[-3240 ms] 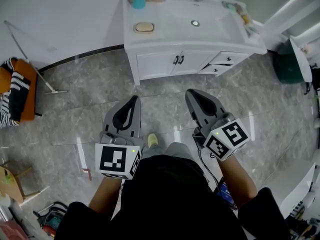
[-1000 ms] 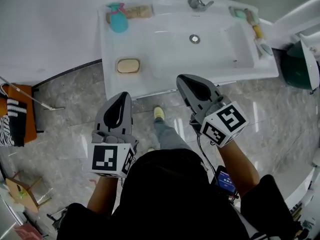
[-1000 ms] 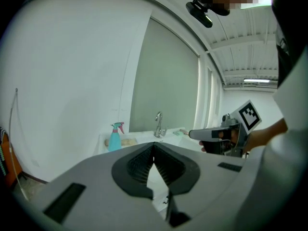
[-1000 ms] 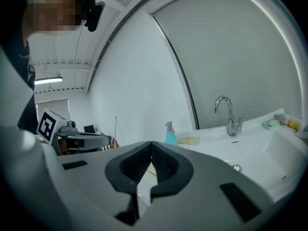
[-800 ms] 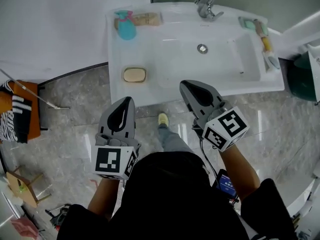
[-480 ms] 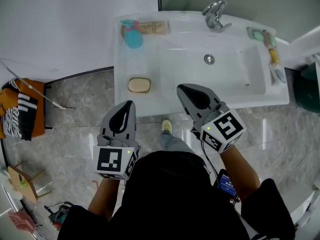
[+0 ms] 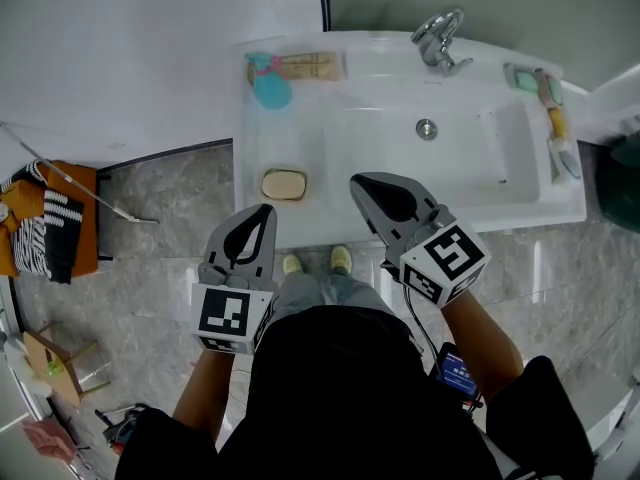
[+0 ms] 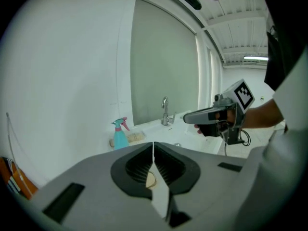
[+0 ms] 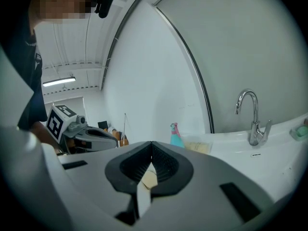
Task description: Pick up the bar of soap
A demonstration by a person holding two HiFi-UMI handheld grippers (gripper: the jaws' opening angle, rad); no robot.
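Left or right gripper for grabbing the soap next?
Left, probably: the left gripper points at the bar of soap from just short of it, while the right gripper is farther off to the side. Both are shut.

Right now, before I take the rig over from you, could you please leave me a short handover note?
Left gripper: shut, empty, pointing at the soap, clear of it.
Right gripper: shut, empty, at the counter's front edge.
Bar of soap: lies on the counter left of the basin, untouched; a teal spray bottle stands behind it.
Done: nothing yet.
Left: open a gripper, probably the left one as it is nearer, close on the soap and lift.
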